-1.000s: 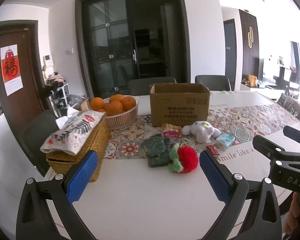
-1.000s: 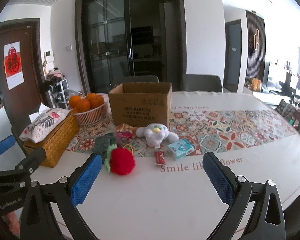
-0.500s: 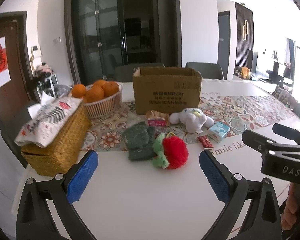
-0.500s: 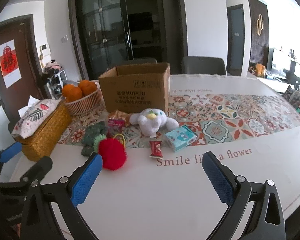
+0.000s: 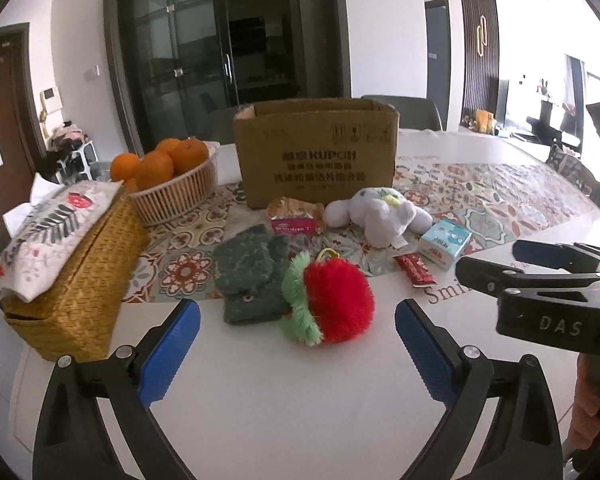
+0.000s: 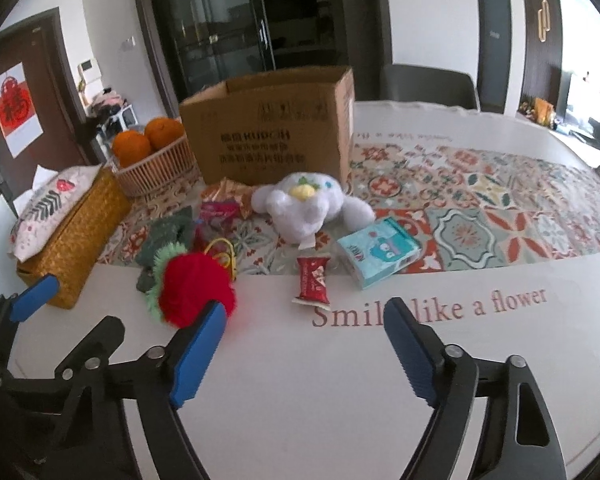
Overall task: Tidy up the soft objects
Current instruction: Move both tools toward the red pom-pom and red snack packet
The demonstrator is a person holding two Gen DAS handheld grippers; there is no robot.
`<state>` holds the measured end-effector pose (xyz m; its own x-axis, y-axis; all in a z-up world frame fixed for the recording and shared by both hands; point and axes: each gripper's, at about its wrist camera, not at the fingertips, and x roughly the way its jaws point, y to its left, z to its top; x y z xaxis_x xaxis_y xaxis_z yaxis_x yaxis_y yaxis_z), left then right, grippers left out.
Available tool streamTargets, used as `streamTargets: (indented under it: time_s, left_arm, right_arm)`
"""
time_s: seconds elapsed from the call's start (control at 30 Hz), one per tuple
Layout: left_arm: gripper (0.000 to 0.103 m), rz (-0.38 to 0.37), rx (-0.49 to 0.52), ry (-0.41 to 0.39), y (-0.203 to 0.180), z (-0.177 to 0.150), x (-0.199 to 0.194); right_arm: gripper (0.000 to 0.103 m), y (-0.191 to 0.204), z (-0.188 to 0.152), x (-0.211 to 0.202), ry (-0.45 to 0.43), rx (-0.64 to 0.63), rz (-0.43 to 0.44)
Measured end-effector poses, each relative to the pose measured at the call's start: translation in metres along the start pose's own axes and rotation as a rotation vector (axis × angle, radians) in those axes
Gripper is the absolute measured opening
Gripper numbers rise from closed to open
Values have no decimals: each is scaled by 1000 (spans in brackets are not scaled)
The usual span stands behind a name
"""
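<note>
Two grippers hover low over the near, bare part of the white table point(image 5: 300, 408), each with its blue-padded fingers spread wide and nothing held between them. The left gripper point(image 5: 298, 354) faces the red pompom toy point(image 5: 336, 302), which lies on the table just ahead of its fingertips, green frill toward the left. Touching the toy's left side is a dark green knitted piece point(image 5: 252, 276), lying flat, partly on the patterned runner point(image 5: 500, 196). The right gripper point(image 6: 302, 350) points at the printed lettering on the table; its left finger point(image 6: 198, 354) overlaps the red pompom toy point(image 6: 196, 288) in that view, though contact cannot be confirmed.

Behind these, a white plush animal point(image 6: 308, 208) lies on the runner directly in front of an open cardboard box point(image 6: 272, 140). A teal tissue packet point(image 6: 378, 250) sits just right of the plush, a small red snack packet point(image 6: 312, 280) lies near the runner's front edge, and crumpled gold and pink wrappers point(image 5: 296, 218) rest against the box's foot.

At the left stand a woven tissue box point(image 5: 76, 280) with a printed cloth cover and a ribbed basket point(image 5: 176, 196) of oranges point(image 5: 160, 160).
</note>
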<state>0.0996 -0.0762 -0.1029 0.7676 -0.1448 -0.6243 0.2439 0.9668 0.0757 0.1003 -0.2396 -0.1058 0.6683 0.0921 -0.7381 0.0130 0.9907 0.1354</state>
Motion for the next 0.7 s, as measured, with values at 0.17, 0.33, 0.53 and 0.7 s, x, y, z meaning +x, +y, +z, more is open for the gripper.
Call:
streamTargets:
  time_s: [0.17,0.33,0.53,0.7]
  left_arm:
    - [96,-3,22,21,-7,-1,16]
    - [91,-23,43,60,-18,-4,36]
    - [85,-28,25,85,-18,-5,53]
    - [82,-34,11,111,-18,-7,69]
  right_arm:
    - [74,-3,7,23,22,-16,20]
    - [64,-6,12,44,55,-17,50]
    - [60,-1,14,60,72,-61,63]
    - [60,-1,14,74,98,-78,69]
